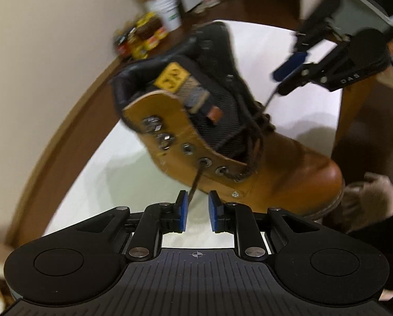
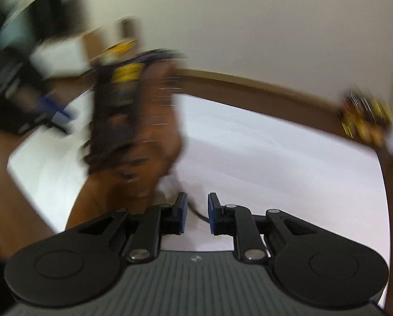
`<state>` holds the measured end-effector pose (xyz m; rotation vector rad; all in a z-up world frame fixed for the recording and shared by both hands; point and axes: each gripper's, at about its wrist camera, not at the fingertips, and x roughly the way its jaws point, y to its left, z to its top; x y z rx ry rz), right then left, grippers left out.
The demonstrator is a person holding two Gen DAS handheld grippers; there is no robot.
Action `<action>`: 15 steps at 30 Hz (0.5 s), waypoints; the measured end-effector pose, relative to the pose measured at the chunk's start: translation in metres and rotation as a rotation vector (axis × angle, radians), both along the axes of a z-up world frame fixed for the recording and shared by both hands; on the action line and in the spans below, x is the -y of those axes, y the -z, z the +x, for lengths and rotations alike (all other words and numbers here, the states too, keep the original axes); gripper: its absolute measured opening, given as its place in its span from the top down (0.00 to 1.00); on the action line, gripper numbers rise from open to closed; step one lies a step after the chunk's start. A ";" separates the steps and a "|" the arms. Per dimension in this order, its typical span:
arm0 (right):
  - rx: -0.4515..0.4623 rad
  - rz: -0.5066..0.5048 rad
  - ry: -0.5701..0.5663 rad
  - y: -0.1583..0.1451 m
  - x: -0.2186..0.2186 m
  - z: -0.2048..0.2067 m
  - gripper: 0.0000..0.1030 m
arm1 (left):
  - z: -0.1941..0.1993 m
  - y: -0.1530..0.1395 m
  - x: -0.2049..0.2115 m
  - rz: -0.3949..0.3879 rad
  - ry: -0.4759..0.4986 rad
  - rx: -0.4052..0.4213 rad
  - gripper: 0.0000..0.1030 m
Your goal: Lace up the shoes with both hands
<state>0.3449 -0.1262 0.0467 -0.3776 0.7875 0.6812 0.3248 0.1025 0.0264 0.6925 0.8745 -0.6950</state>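
Observation:
A tan leather boot [image 1: 275, 163] with a black tongue and a yellow label lies tilted on the white table top [image 1: 91, 184]. A dark brown lace [image 1: 196, 179] comes out of a metal eyelet [image 1: 203, 162] and runs down beside the left pad of my left gripper [image 1: 198, 202]. Its jaws stand apart and do not press on the lace. My right gripper [image 1: 283, 79] hovers beyond the boot with another lace strand [image 1: 270, 100] leading to it. In the blurred right wrist view, the right gripper [image 2: 197, 205] is open, a lace end [image 2: 199, 214] lies loose between its pads, and the boot [image 2: 133, 131] is at the left.
The table has a brown wooden rim [image 1: 72, 121]. Behind it, by the cream wall, stand small jars [image 1: 141, 36] and a white bucket [image 1: 167, 10]. A pale beige thing [image 1: 367, 192] lies off the table's right edge.

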 end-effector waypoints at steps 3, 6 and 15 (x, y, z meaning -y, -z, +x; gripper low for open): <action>0.018 -0.039 -0.040 0.000 -0.012 -0.001 0.83 | 0.003 0.007 -0.001 0.025 0.057 0.028 0.78; 0.033 -0.057 -0.056 -0.005 -0.019 0.003 0.83 | 0.008 0.009 -0.003 0.018 0.097 0.051 0.78; 0.102 -0.156 -0.181 -0.004 -0.038 -0.005 0.83 | 0.019 0.008 -0.001 -0.017 0.146 0.004 0.96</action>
